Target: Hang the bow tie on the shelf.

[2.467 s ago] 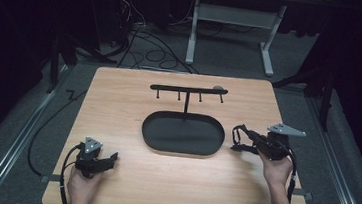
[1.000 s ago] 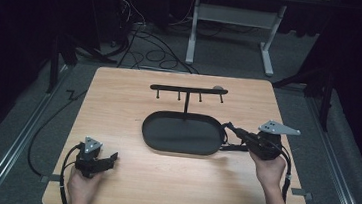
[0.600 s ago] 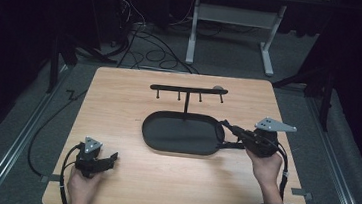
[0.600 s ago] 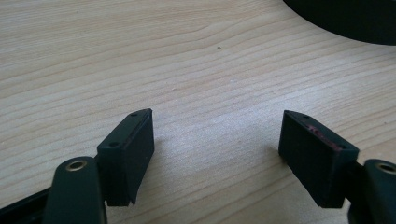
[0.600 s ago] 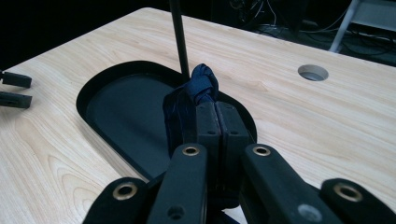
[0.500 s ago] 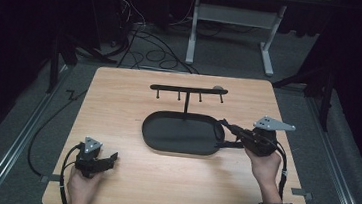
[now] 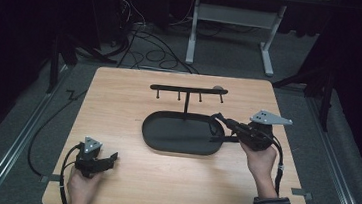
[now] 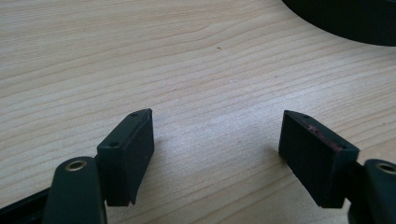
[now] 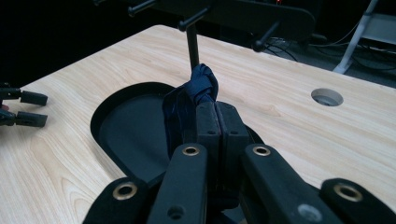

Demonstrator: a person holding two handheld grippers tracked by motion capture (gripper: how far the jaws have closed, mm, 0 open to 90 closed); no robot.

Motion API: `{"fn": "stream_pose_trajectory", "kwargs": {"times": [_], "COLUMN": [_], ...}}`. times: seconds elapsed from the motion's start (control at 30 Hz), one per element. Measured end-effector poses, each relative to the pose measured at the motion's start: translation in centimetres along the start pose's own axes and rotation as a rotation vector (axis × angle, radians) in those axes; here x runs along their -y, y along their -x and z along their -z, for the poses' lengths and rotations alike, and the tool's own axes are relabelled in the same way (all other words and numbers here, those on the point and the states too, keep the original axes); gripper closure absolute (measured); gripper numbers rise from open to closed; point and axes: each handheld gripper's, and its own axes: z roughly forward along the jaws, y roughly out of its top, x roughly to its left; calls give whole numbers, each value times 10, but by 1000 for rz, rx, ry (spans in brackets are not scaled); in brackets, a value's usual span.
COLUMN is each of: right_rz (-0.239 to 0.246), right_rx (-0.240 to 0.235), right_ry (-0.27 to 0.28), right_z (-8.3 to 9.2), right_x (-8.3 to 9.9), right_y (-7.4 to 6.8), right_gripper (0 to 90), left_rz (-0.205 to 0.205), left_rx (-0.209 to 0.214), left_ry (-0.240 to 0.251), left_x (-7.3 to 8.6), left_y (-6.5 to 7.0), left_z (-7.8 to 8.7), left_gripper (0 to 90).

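A black stand has an oval tray (image 7: 165, 144) and a thin post (image 7: 186, 102) that carries a cross bar with pegs (image 7: 188, 89). My right gripper (image 7: 220, 120) hovers over the tray's right end, shut on a dark blue knotted fabric loop (image 7: 214, 127). In the right gripper view the loop (image 9: 198, 86) bunches up above the closed jaws (image 9: 215, 109), just in front of the post (image 9: 191, 44) and above the tray (image 9: 126, 126). My left gripper (image 7: 107, 157) rests at the table's front left, open, and between its jaws (image 8: 217, 140) lies bare wood.
The wooden table (image 7: 118, 106) has a round hole (image 7: 218, 88) behind the bar's right end. Dark floor with cables (image 7: 140, 38) and a white table frame (image 7: 231, 31) lie beyond the far edge. The left gripper (image 9: 28, 109) shows far off in the right gripper view.
My right gripper has moved left with the blue loop, from beside the tray to above its right end. The left gripper has stayed still.
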Motion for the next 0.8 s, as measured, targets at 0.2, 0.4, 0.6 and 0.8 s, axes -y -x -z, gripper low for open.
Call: {"fn": "stream_pose_trajectory", "kwargs": {"times": [0.2,0.4,0.6,0.8], "right_rz": [6,4,-6,-11], "right_rx": [5,8,10,17], "right_ry": [11,26,35,46], "right_z": [0,-1,-2,-3], "right_x": [-9,-18,-25,-32], "right_y": [1,5,10,14], "right_gripper": [900,900,900,900], "left_rz": [1,2,2,2], "left_rx": [0,1,1,2], "left_ry": [1,1,1,1], "left_x": [0,0,0,0], "left_y": [0,0,0,0], "left_z": [0,0,0,0], "left_gripper": [270,270,270,270]}}
